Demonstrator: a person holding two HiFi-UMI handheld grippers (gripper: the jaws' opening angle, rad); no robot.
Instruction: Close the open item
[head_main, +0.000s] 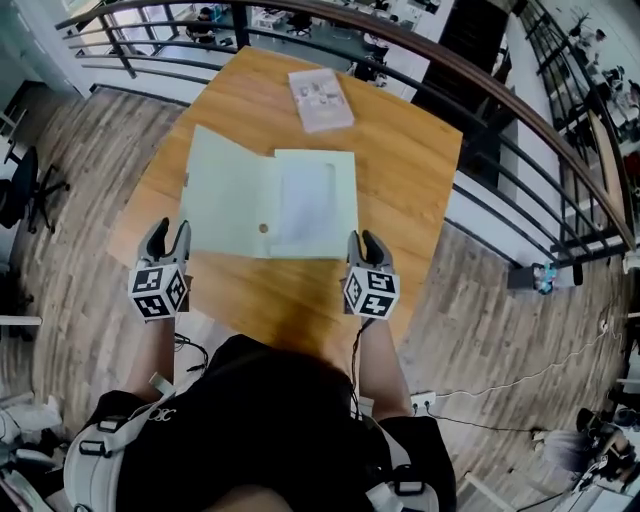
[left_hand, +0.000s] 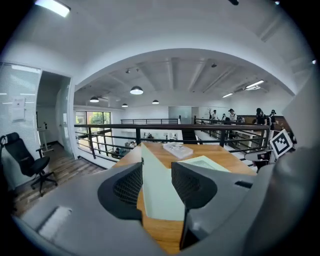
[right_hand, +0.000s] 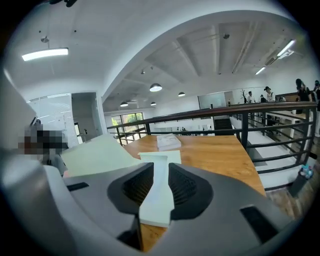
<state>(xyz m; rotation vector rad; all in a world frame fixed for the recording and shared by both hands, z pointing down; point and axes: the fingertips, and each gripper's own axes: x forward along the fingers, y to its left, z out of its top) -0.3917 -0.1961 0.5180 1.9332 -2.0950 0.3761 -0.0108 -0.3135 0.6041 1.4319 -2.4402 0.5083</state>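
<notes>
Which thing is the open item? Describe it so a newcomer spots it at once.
Start at the wooden table beside the black railing and look at its near half. There lies a pale green folder, spread open, with a paler rectangular panel on its right leaf. Its only neighbour, a booklet at the far edge, is smaller, whitish and closed.

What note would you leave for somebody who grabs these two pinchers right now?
Green folder: lies open on the wooden table, with a booklet beyond it.
Left gripper: open, empty, by the near left corner.
Right gripper: open, empty, by the near right corner.
Done: nothing yet; it is not closed.
Left: fold one half over the other, probably the left half.
</notes>
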